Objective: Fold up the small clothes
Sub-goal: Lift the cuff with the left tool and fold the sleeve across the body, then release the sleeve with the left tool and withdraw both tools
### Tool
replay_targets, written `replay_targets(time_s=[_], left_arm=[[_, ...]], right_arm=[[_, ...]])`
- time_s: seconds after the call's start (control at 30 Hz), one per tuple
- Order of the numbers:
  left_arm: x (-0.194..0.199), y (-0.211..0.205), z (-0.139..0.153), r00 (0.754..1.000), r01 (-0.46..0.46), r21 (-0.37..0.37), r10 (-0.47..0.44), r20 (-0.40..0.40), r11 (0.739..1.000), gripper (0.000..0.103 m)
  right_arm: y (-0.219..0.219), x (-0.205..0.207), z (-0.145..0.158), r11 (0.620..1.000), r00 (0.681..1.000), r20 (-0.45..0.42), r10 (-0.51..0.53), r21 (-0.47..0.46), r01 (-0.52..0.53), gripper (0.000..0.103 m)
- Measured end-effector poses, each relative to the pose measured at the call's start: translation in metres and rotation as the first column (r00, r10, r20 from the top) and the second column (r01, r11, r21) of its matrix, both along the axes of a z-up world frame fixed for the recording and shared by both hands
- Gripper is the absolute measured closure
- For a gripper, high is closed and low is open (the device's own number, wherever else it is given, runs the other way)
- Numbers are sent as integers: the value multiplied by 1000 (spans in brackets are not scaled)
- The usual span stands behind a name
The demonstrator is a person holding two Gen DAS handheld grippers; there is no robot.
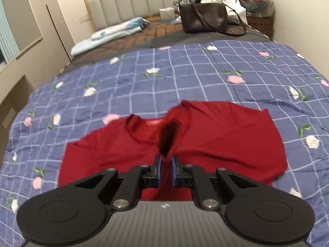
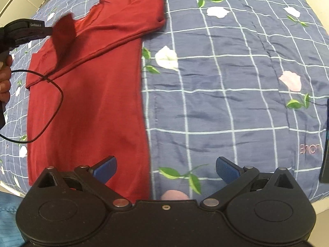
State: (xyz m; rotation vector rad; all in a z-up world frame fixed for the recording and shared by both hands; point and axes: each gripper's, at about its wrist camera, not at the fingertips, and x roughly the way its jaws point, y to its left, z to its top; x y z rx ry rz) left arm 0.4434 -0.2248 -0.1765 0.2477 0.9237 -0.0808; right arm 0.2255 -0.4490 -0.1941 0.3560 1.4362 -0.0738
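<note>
One red knit shirt (image 1: 216,135) on quilt (image 1: 185,78) — left claw (image 1: 166,165) pinching neckline; right claw (image 2: 166,169) spread wide.

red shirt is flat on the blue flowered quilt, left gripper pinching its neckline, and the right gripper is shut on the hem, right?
Not quite: the right gripper is open and holds nothing, as the right wrist view shows. The left gripper does pinch the red shirt on the quilt.

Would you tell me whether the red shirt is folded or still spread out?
Mostly spread: the red shirt lies flat, only a pinch lifted by the left gripper.
</note>
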Motion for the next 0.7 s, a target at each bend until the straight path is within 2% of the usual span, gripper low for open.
replay_targets(time_s=[0.07,0.13,0.2,0.23,0.3,0.33,0.4,0.47,0.5,0.57,0.7], left_arm=[[-3,-5,-2,1000,6,-15,-6,-20,1000,89],[-7,-9,-4,999,4,-20,-5,-31,1000,81],[-11,-10,-2,999,-9,-23,8,-34,1000,66],[-12,-9,1,999,-18,-25,17,-33,1000,62],[-17,-6,6,998,-43,-25,42,-36,999,45],[-20,-3,9,997,-62,-23,61,-36,998,41],[-27,6,17,994,-108,-12,108,-37,994,21],[-36,19,27,986,-162,13,163,-33,987,5],[-42,26,31,981,-190,30,191,-28,981,1],[-53,42,37,972,-232,56,234,-25,971,1],[-75,79,39,940,-324,116,333,-73,939,1]], right_arm=[[-7,-1,0,1000,1000,4,8,-3,-8,1],[-13,-1,1,1000,1000,9,17,-4,-17,1],[-17,0,0,1000,1000,13,26,-4,-26,1],[-19,1,0,999,999,16,32,-3,-32,1],[-21,4,-3,999,999,18,49,2,-49,1],[-21,5,-4,998,998,18,60,3,-60,1],[-18,9,-7,996,996,20,89,0,-89,1],[-12,13,-11,992,991,21,129,0,-129,1],[-8,14,-12,989,989,21,150,0,-150,1],[2,16,-15,982,982,19,187,8,-187,1],[17,19,-18,966,966,20,258,14,-258,1]])
